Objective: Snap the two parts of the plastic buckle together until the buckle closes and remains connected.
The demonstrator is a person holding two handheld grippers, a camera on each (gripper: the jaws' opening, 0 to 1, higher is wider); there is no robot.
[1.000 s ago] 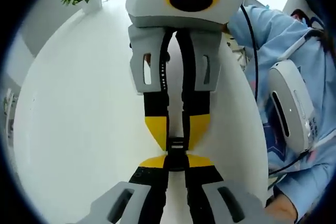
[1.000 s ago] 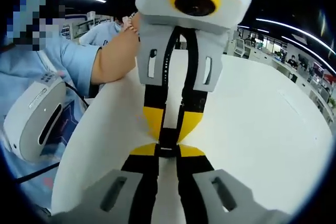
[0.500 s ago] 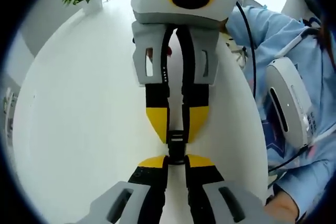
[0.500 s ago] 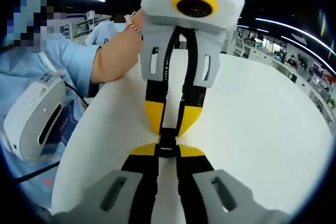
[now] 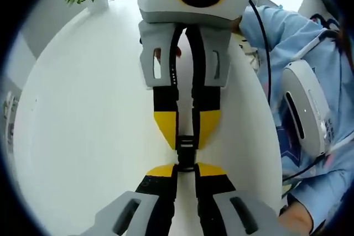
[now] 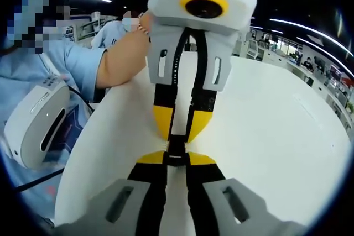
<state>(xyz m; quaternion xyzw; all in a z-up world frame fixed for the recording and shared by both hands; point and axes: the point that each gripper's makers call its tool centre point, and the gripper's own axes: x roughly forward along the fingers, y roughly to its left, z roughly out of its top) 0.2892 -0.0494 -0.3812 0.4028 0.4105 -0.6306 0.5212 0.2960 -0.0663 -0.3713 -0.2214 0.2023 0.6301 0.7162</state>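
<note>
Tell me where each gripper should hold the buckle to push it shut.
Hold the buckle by its two outer ends, one gripper on each, coming in along its length from opposite sides. It is narrow and elongated, and the left gripper and right gripper already pinch it so.

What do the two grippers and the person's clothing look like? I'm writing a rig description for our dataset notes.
Both grippers match: the left gripper and right gripper have light grey bodies with slotted side plates, black jaws and yellow tips. A black cable runs behind the right gripper. The person wears a light blue sleeve and carries a white oval device at the chest.
</note>
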